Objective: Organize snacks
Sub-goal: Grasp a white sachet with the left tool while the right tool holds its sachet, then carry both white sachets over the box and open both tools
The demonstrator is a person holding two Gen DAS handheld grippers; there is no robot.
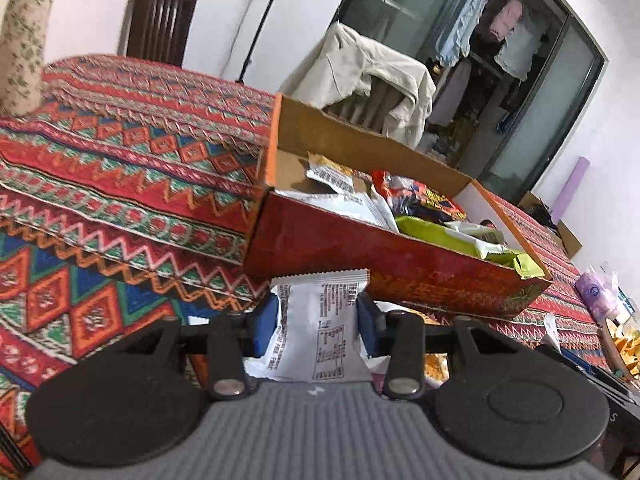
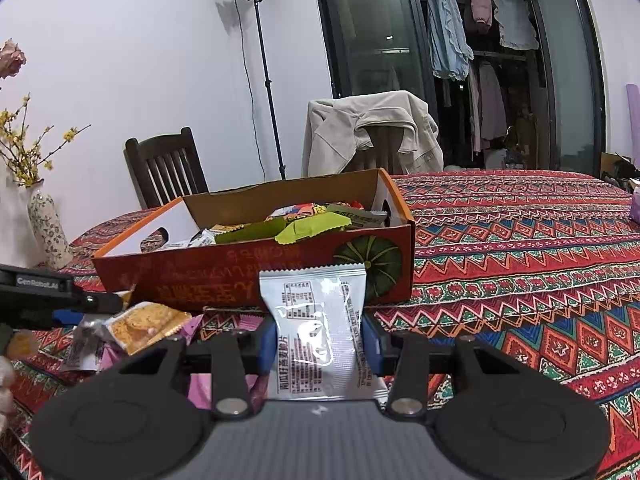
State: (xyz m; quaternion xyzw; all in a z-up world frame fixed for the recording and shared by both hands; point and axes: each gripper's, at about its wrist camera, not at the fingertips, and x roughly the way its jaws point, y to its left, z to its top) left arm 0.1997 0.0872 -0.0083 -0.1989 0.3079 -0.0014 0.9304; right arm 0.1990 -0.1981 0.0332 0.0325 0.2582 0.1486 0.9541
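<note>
Seen from the left wrist, the left tongs (image 1: 318, 322) stand narrowed on a white snack packet (image 1: 316, 332), their blue pads (image 1: 266, 330) touching both of its sides, with the packet's printed back facing the camera and its crimped top edge rising just in front of the red cardboard box (image 1: 360, 252). The box sits tilted in this view on the worktop's patterned red cloth (image 1: 120, 168), open at the top and already holding a jumble of snacks, among them a lime-green packet (image 1: 440, 234) and white and yellow wrappers. A dark wooden chair (image 1: 160, 16) stands beyond the worktop, and a beige jacket (image 1: 372, 76) hangs over another chair behind the box. Seen from the right wrist, the right tongs (image 2: 320, 346) are likewise closed to a narrow gap on a silver-white snack packet (image 2: 316, 328), held upright between the blue pads (image 2: 267, 346), just in front of the same box (image 2: 256, 264), whose near wall carries a green pumpkin picture. To the left, loose snacks lie on the cloth, including a yellow-orange packet (image 2: 140, 326), close by the black tip of the left tongs (image 2: 60, 300). A floral vase (image 2: 48, 224) with yellow sprigs stands at the far left, and a light stand (image 2: 260, 80) rises against the white wall.
</note>
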